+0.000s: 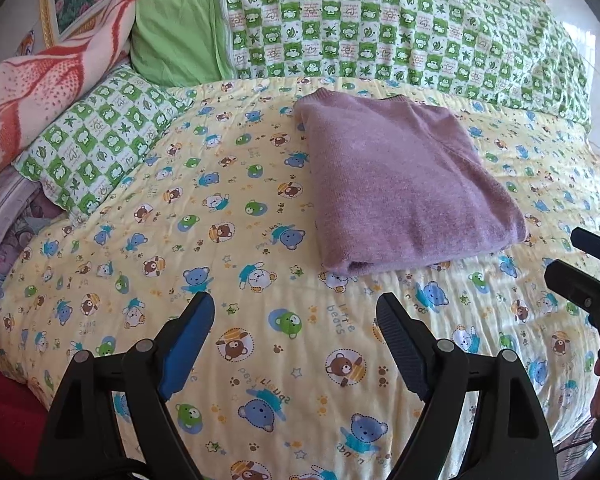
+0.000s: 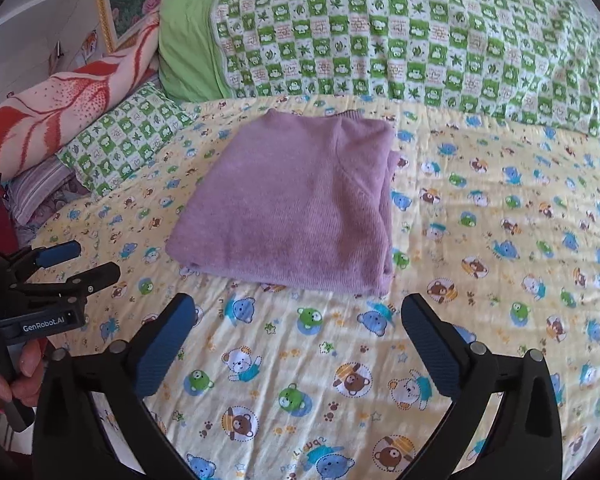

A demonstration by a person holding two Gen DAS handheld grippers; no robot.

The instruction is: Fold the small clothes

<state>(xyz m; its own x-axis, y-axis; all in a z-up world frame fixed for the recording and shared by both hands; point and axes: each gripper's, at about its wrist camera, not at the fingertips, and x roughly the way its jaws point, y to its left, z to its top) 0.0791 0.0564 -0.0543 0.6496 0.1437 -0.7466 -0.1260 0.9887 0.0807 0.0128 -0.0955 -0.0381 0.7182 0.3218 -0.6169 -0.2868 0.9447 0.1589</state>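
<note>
A purple knitted garment [image 1: 404, 184] lies folded into a neat rectangle on the yellow bear-print bed cover [image 1: 300, 360]; it also fills the middle of the right wrist view [image 2: 296, 208]. My left gripper [image 1: 296, 312] hovers over the cover just short of the garment's near edge, open with nothing between its fingers. My right gripper [image 2: 298, 316] stands wide open in front of the garment's near edge, also empty. The left gripper [image 2: 80, 260] shows at the left edge of the right wrist view, held by a hand. The right gripper's fingers [image 1: 580, 284] show at the right edge of the left wrist view.
A green-and-white checked quilt [image 1: 400, 28] lies along the back of the bed. A matching pillow [image 1: 96, 140] and a pink-and-orange blanket [image 1: 40, 92] are stacked at the left. A framed picture [image 2: 128, 0] leans behind them.
</note>
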